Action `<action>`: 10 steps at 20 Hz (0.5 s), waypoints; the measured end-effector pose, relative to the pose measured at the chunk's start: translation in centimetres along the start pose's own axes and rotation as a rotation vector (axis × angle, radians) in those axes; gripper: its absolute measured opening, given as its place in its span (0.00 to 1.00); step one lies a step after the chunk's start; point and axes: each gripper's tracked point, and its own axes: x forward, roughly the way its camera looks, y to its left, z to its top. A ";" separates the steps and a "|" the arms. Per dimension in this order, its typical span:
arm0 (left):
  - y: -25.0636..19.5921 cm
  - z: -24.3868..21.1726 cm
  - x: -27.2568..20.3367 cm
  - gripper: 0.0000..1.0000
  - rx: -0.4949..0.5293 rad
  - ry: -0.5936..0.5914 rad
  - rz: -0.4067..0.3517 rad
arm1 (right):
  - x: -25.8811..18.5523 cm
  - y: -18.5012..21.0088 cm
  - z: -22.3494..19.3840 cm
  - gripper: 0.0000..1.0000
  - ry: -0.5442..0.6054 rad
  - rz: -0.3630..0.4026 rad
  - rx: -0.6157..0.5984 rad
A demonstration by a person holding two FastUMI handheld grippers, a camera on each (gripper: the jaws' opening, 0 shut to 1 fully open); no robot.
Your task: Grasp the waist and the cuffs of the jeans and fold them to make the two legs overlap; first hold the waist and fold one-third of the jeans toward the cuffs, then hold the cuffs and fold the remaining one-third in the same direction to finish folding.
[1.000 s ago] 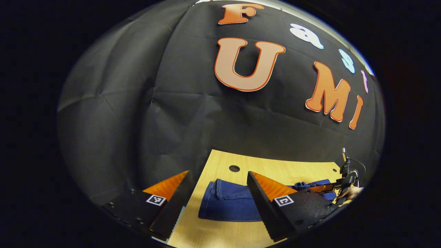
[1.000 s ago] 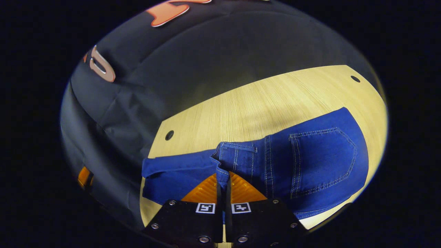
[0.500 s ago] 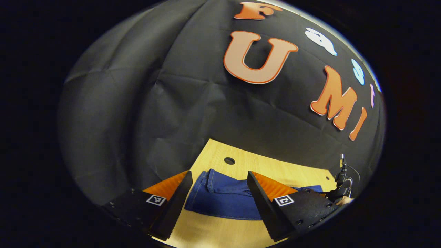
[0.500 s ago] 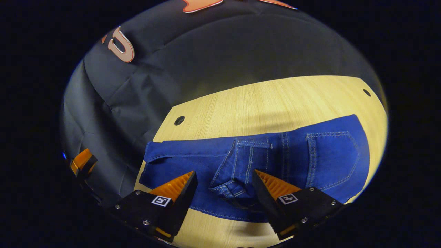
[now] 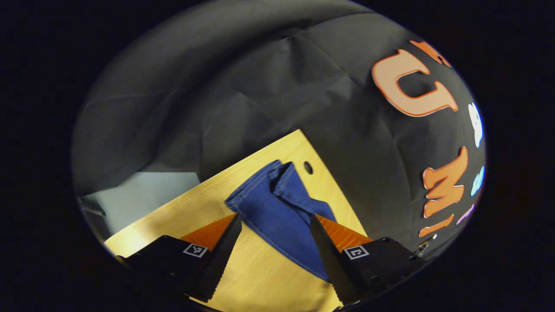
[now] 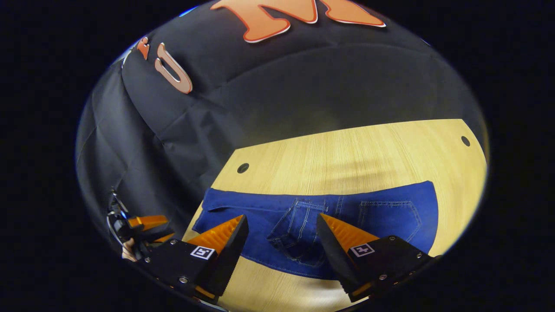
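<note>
Left gripper view, claw: my left gripper (image 5: 272, 242) stands wide apart and holds nothing.
Left gripper view, jeans: the cuff end of the jeans (image 5: 277, 208) lies flat on the wooden table (image 5: 190, 208), near the far corner and a small hole (image 5: 308, 167); the cloth runs between my two fingers and under the right one.
Right gripper view, claw: my right gripper (image 6: 282, 242) is also wide, with nothing in it.
Right gripper view, jeans: the waist part with the back pocket (image 6: 390, 216) lies on the table, legs one over the other, I think. A small bunched piece of waistband (image 6: 290, 236) sits between my fingers.
Right gripper view, other gripper: the left gripper shows far off at the left edge, a hand (image 6: 128, 253) holding it.
Risk: I judge the bunched waistband can spoil the thirds fold, because a grasp there takes one layer only.
Risk, cuffs: a pull from one side can slide the legs apart.
</note>
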 end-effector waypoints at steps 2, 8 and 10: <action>1.7 0.0 1.2 0.98 -0.013 0.018 0.044 | -1.2 -1.1 0.6 0.98 -0.007 0.005 0.044; 3.7 -0.7 6.7 0.98 -0.019 0.043 0.116 | -3.8 -7.4 2.0 0.98 -0.051 -0.094 0.146; 3.4 0.1 7.7 0.98 -0.052 0.008 0.105 | -4.2 -8.5 2.0 0.98 -0.049 -0.107 0.182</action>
